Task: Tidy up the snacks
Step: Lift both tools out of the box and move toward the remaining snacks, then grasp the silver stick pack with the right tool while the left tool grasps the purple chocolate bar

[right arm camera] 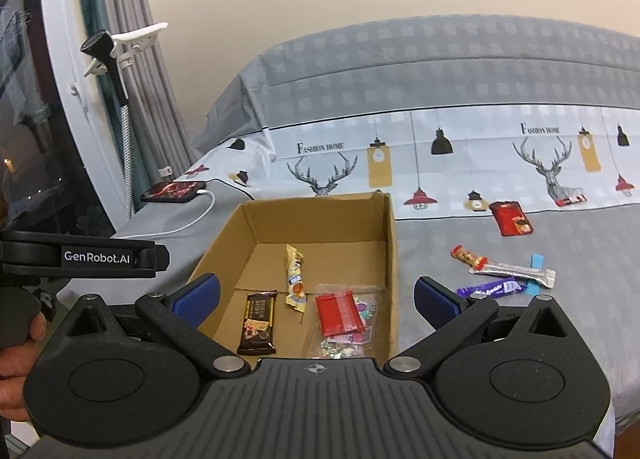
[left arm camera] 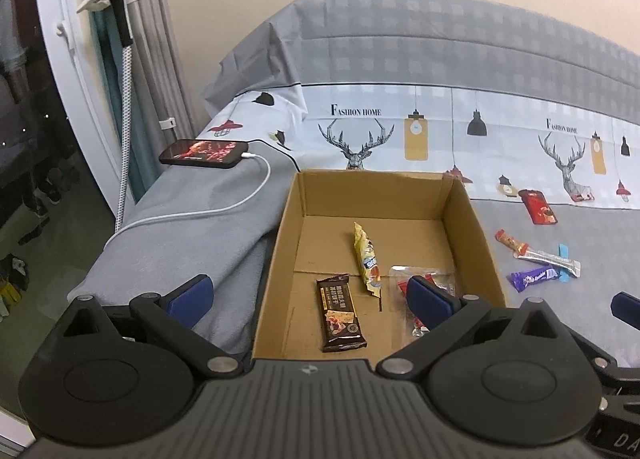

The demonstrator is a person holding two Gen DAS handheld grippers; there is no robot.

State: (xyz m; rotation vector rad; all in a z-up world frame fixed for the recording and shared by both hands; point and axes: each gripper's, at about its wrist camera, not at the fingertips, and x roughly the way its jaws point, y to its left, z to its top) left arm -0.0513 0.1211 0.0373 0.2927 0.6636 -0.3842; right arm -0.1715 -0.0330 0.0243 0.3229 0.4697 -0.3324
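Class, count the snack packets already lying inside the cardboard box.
3: a dark chocolate bar near the front left, a yellow packet in the middle, a clear bag with red contents at the right of the cardboard box. None seems hidden.

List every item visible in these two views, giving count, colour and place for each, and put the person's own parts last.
box: 1, brown cardboard, open, on the bed
bar: 1, dark brown, in the box, near left
stick: 1, yellow, in the box, middle
bag: 1, clear with a red pack inside, in the box, near right
pouch: 1, red, on the bed, right of the box
loose snacks: about 5, red, silver, purple and two blue pieces, clustered on the bed
phone: 1, black, screen lit, on the bed's left edge
cable: 1, white, plugged into the phone
bed: 1, grey, deer print strip
curtain: grey, far left
left gripper: open, above the box
right gripper: open, above the box
hand: 1, left edge, on the left gripper's handle
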